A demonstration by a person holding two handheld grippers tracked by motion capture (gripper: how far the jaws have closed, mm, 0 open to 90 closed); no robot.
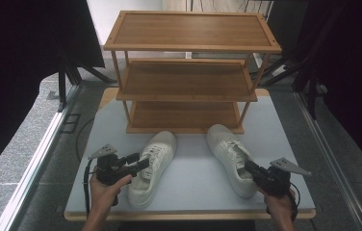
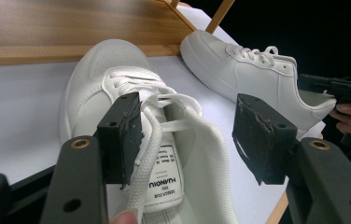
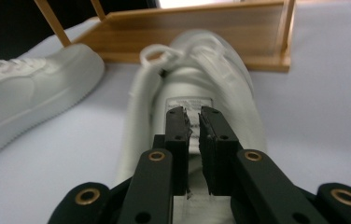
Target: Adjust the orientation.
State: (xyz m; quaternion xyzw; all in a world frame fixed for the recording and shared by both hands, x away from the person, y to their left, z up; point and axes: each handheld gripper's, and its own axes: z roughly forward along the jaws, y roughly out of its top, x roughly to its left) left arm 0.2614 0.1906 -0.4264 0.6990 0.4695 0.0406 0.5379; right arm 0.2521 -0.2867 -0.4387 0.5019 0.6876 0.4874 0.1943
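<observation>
Where the high view looks down on the pale table [image 1: 193, 180]: two white shoes side by side before a three-tier wooden rack [image 1: 187, 72], toes toward it. Left gripper [image 1: 143, 164] over the left shoe [image 1: 152, 166]; right gripper [image 1: 247, 166] at the right shoe [image 1: 229, 159], near its heel.

Left gripper view: jaws wide, straddling the left shoe's tongue [image 2: 164, 172], laces against the left pad, nothing clamped.

Right gripper view: jaws narrow, a slim gap, above the right shoe's [image 3: 192, 93] tongue label, not visibly gripping; rack base [image 3: 187, 32] beyond.
</observation>
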